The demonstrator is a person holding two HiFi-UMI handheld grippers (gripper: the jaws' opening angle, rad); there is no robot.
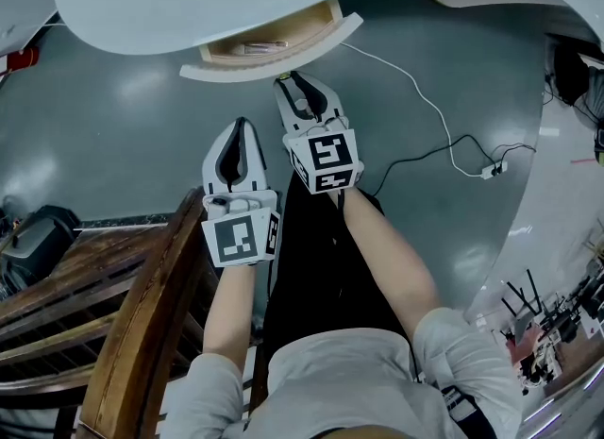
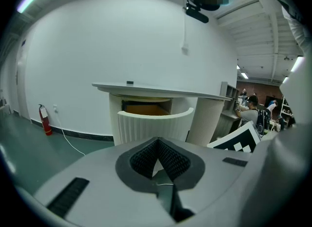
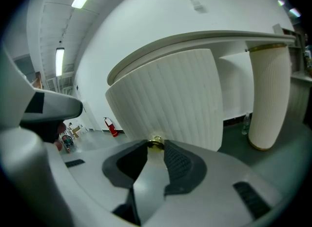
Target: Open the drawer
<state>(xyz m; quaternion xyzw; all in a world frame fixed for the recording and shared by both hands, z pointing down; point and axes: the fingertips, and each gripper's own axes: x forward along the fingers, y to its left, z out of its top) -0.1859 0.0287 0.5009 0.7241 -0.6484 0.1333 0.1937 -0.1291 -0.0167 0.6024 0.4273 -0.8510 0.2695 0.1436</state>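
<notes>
Head view: one drawer [image 1: 278, 58]; two grippers [image 1: 243, 124] [image 1: 289, 79]

Left hand-held gripper [image 2: 157, 142] closed; right hand-held gripper [image 1: 287, 81] tight on knob [image 3: 156, 142].

The grey floor [image 1: 113, 135] is being crossed by a white cable [image 1: 412, 78]; a red fire extinguisher [image 2: 45, 120] is being kept against the wall [image 2: 97, 50].

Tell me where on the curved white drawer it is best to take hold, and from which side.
Grip the brass knob on the drawer front, coming straight from the front with one jaw on each side. The ribbed, curved face offers no other hold; the right gripper is closed on the knob this way.
</notes>
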